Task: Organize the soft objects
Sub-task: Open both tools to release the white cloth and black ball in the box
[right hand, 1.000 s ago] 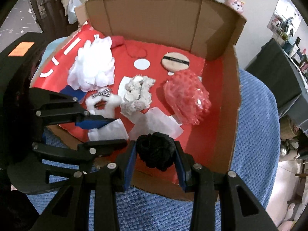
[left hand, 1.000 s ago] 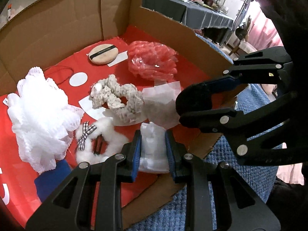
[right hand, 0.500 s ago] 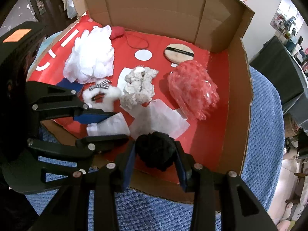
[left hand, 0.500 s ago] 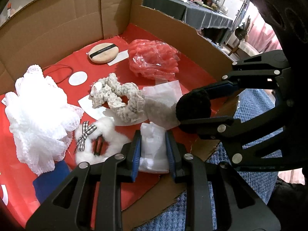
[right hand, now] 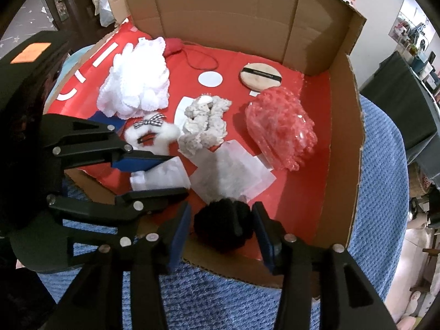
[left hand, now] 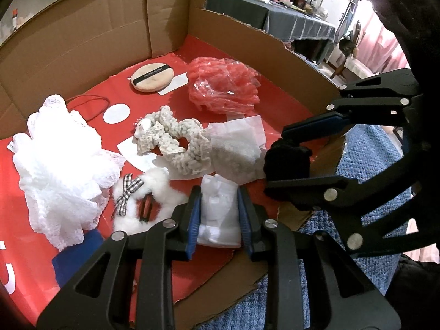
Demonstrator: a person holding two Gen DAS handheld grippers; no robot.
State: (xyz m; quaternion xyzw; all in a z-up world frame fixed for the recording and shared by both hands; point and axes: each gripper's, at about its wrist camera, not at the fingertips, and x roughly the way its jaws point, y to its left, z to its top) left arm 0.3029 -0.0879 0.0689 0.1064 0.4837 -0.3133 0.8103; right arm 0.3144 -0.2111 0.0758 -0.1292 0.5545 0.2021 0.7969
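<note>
Black pompom (right hand: 222, 227) between right tongs (right hand: 221, 228)

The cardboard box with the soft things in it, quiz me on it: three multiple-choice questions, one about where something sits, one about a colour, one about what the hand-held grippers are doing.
1. Where does the round powder puff lie?
A. Near the back wall of the cardboard box
B. On the blue blanket outside the box
C. On top of the white mesh pouf

2. What colour is the fluffy item in the right hand-held gripper?
A. White
B. Black
C. Red

3. What is the left hand-held gripper doing?
A. Hanging open and empty
B. Shut on a white soft packet
C. Shut on the red bagged bundle

Answers: 1 A, the puff sits just before the back wall. 2 B, a black pom-pom sits between the blue pads. 3 B, both pads press the packet's sides.
</note>
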